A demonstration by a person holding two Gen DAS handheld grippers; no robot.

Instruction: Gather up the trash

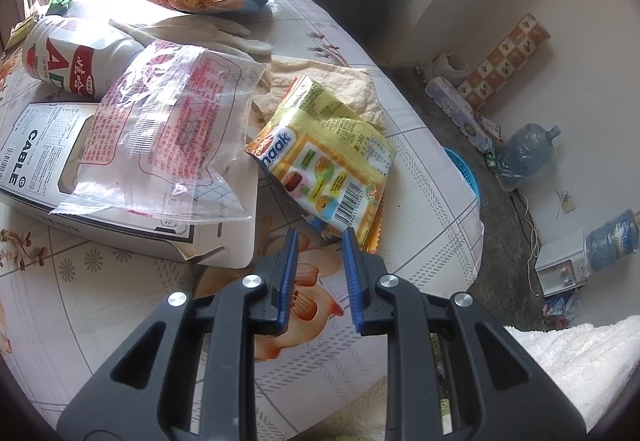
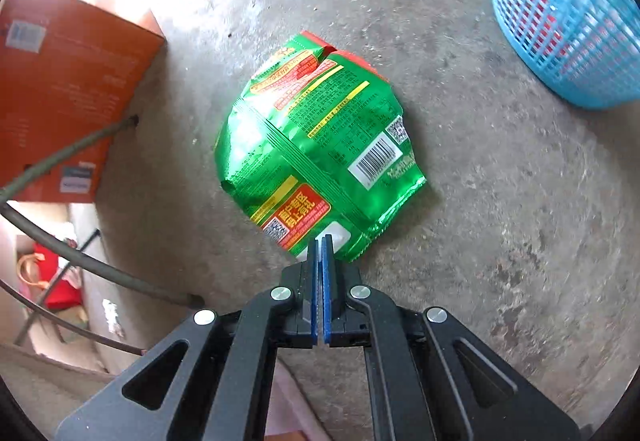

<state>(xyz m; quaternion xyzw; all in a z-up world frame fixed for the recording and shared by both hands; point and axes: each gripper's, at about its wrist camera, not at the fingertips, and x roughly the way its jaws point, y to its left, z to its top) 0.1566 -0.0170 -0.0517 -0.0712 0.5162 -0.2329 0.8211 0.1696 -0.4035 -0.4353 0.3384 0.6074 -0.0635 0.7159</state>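
**Green wrapper pinched**

Right gripper (image 2: 322,241) is clenched on the green wrapper's (image 2: 316,145) near edge above the floor; basket (image 2: 560,25) at two o'clock. Next, likely: carry there, release. Left gripper (image 1: 320,237) hangs parted, empty, over the table (image 1: 120,301).
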